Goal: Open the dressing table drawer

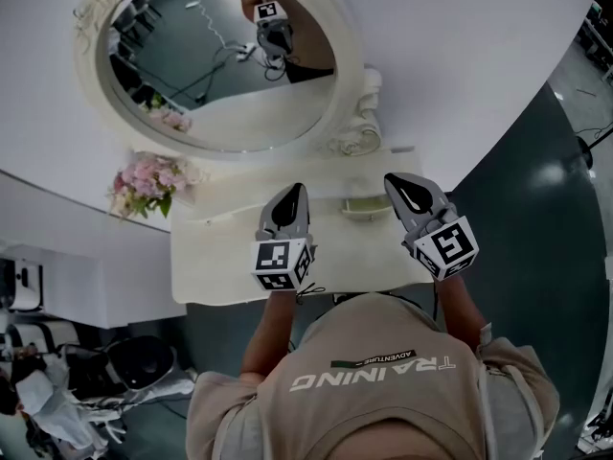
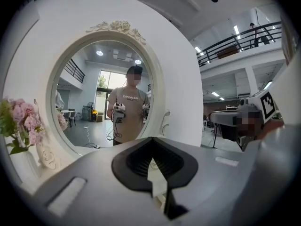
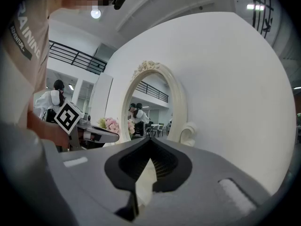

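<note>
A cream dressing table (image 1: 222, 262) stands against a curved white wall, with an oval mirror (image 1: 220, 56) above it. From the head view I see only its top; no drawer front shows. My left gripper (image 1: 295, 193) hovers over the middle of the tabletop, shut and empty. My right gripper (image 1: 397, 182) hovers beside it on the right, also shut with nothing in it. Both point toward the wall. In the left gripper view the gripper (image 2: 151, 139) faces the mirror (image 2: 106, 93). In the right gripper view the gripper (image 3: 150, 141) looks past the mirror frame (image 3: 178, 102).
A vase of pink flowers (image 1: 144, 185) stands at the table's back left corner. A small cream tray-like piece (image 1: 369, 207) sits at the back right, just ahead of the right gripper. Dark floor (image 1: 536, 190) lies to the right, and clutter with a black seat (image 1: 139, 357) to the left.
</note>
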`<action>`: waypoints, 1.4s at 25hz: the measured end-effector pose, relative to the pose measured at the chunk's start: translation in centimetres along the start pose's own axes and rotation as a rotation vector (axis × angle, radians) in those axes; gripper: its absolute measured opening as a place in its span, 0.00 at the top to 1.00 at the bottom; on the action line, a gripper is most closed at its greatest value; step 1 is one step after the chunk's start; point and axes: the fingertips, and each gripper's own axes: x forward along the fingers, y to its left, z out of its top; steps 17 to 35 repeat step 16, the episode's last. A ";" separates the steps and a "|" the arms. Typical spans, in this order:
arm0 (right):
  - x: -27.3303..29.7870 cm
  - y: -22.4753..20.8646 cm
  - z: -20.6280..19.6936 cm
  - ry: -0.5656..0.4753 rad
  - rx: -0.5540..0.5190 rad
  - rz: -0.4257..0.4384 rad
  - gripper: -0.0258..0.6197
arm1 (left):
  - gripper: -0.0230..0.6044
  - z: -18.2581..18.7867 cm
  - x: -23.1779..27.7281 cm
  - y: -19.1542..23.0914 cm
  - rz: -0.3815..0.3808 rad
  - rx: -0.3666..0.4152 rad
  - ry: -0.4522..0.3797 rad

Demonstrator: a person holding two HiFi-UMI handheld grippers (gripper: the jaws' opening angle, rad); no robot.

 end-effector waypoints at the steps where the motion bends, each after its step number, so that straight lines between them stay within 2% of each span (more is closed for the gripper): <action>1: 0.0 0.0 0.0 0.000 -0.001 0.000 0.96 | 0.93 0.0 0.1 -0.1 -0.007 -0.003 0.001; 8: -0.2 0.4 -0.4 -0.005 0.013 -0.010 0.96 | 0.93 0.4 0.0 -0.6 -0.039 0.015 0.000; 14: 0.0 0.0 0.0 -0.022 -0.011 0.007 0.96 | 0.93 -0.3 1.0 -0.2 -0.036 -0.008 0.014; 35: -0.1 -0.1 -0.2 -0.019 -0.019 0.006 0.96 | 0.93 -0.6 1.1 -0.1 -0.036 -0.009 0.024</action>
